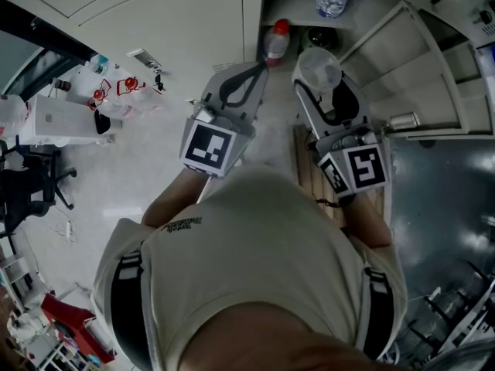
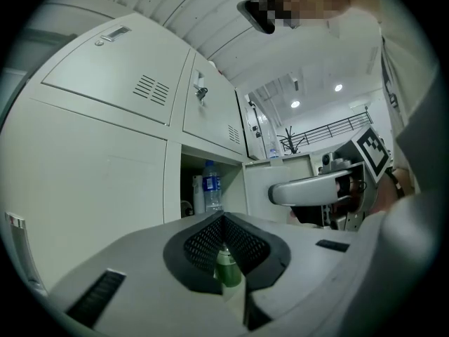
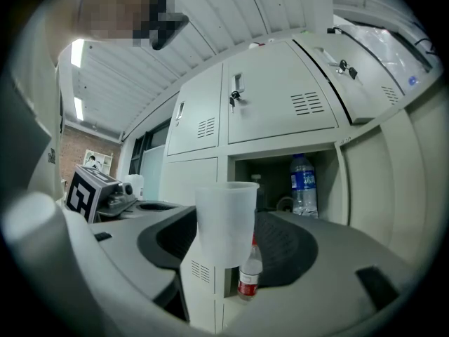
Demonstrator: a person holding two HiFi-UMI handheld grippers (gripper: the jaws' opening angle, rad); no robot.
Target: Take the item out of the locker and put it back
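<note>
My right gripper point(image 1: 315, 74) is shut on a translucent plastic cup point(image 1: 319, 68), held upright in front of the lockers. In the right gripper view the cup point(image 3: 226, 220) stands between the dark pads point(image 3: 287, 248). Beyond it is an open locker compartment point(image 3: 280, 181) with a blue-labelled water bottle point(image 3: 303, 186) inside. My left gripper point(image 1: 258, 66) is beside the right one, its jaws closed tip to tip with nothing in them. The left gripper view also shows that water bottle point(image 2: 211, 186) in the compartment.
A small bottle with a red cap and label point(image 3: 250, 272) stands in a lower compartment; the head view shows this red-capped bottle point(image 1: 276, 40) too. A green bottle point(image 2: 226, 267) shows low behind the left jaws. The open locker door point(image 1: 421, 76) stands at the right. Closed locker doors point(image 3: 280, 104) are above.
</note>
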